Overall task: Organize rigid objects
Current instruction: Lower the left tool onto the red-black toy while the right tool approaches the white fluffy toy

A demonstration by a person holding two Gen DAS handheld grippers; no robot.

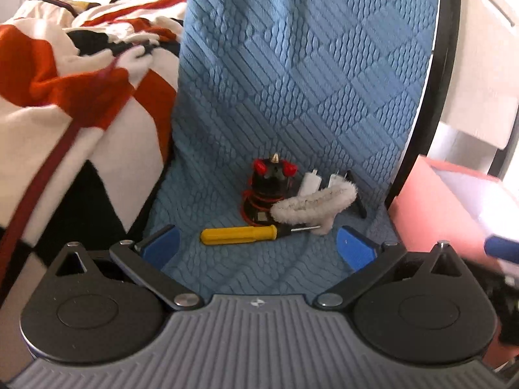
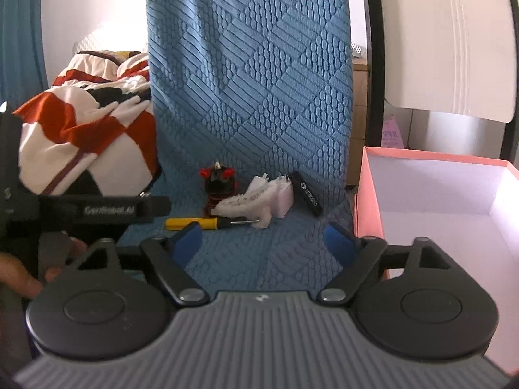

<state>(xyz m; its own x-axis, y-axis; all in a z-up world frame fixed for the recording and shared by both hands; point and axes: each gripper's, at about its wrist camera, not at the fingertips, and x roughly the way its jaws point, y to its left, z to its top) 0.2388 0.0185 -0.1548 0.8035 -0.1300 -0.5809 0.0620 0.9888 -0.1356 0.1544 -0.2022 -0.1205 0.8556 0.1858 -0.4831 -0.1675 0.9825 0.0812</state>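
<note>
**Two open grippers facing a cluster of small objects on a blue quilted cover**

Left wrist view: the left gripper stands with its blue-padded jaws spread wide and nothing between them. Directly ahead of the gap, lying crosswise on the blue quilted cover, is a yellow-handled screwdriver, its metal shaft pointing toward the right jaw. Just beyond the screwdriver, a white fluffy brush rests over the shaft's tip. Behind the brush, left of centre, sits a black device with red caps and red wire; two white plug adapters stand to its right, touching the brush. Far left of the gripper lies a red, white and black blanket. To the right of the right jaw, the blurred edge of a pink box is visible.

Right wrist view: the right gripper likewise shows its jaws apart, with no object between the pads; they stand narrower than those of the left. The same cluster lies ahead and slightly left of its centre line, the screwdriver nearest the left jaw. A black stick-shaped item with white lettering leans at the cluster's right end, beside the adapters. Immediately right of the right jaw is the pink box, lidless, its white interior showing. At the left edge, a hand grips the dark body of the other gripper.
</note>
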